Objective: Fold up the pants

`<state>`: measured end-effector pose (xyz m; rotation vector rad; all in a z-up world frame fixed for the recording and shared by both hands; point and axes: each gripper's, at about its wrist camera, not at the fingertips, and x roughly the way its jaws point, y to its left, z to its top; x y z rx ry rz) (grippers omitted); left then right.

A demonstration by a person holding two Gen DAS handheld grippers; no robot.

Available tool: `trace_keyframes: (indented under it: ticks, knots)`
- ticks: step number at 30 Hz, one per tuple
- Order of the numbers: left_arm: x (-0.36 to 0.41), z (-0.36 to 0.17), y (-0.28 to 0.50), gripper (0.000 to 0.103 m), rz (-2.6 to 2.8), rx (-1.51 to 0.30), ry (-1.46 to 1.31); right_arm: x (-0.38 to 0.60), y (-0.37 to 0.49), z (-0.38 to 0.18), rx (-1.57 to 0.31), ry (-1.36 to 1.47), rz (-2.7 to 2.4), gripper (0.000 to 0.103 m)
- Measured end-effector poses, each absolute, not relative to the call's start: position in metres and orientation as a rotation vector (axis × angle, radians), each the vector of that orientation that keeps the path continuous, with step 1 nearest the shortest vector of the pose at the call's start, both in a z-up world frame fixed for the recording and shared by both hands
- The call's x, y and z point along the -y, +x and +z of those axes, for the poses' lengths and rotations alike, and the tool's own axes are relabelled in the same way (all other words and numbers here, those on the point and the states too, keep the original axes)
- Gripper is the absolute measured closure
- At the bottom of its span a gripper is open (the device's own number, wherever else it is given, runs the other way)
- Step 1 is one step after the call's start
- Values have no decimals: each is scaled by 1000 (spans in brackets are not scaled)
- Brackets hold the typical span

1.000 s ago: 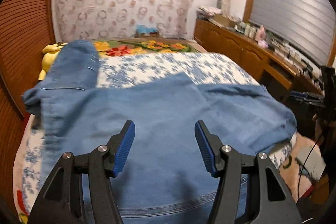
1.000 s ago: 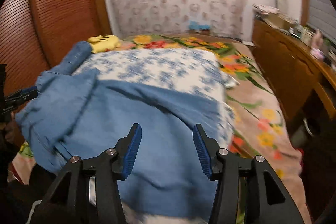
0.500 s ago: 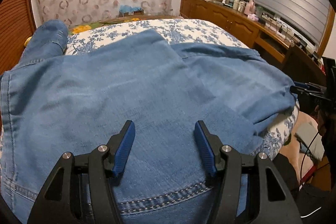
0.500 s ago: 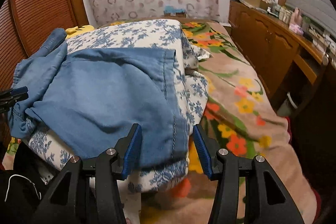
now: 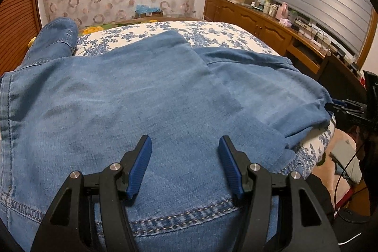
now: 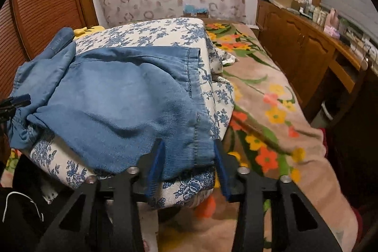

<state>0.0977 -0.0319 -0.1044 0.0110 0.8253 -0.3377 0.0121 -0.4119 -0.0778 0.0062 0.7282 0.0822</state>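
- The left gripper (image 5: 185, 163) is hovering low in the frame, jaws spread wide and gripping nothing, just above the waistband stitching; it should be biting that thick seam squarely
- The right gripper (image 6: 187, 163) is straddling the hem corner at lower centre, jaws apart and not clamped; likely it should be closing on both layers together
- The pants (image 5: 132, 96) are lying across the blue-flowered quilt (image 5: 212, 32), filling the frame's middle; faded blue denim, one leg already lying over the other, another part bunching at upper left
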Motion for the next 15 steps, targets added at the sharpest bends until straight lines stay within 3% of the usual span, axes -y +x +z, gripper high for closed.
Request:
trace_keyframes:
  ticks: [4,8,15]
  knots:
    - [31,-104,97,43,-337,-823,6,409,12,-79,-733,-15,100,71]
    - [31,-103,97,43,-337,-824,6,410,15,-77,-730,-35,109,84]
    - [23,-97,93,43,-316,-808,-1,397,6,-28,-588,-31,220,86]
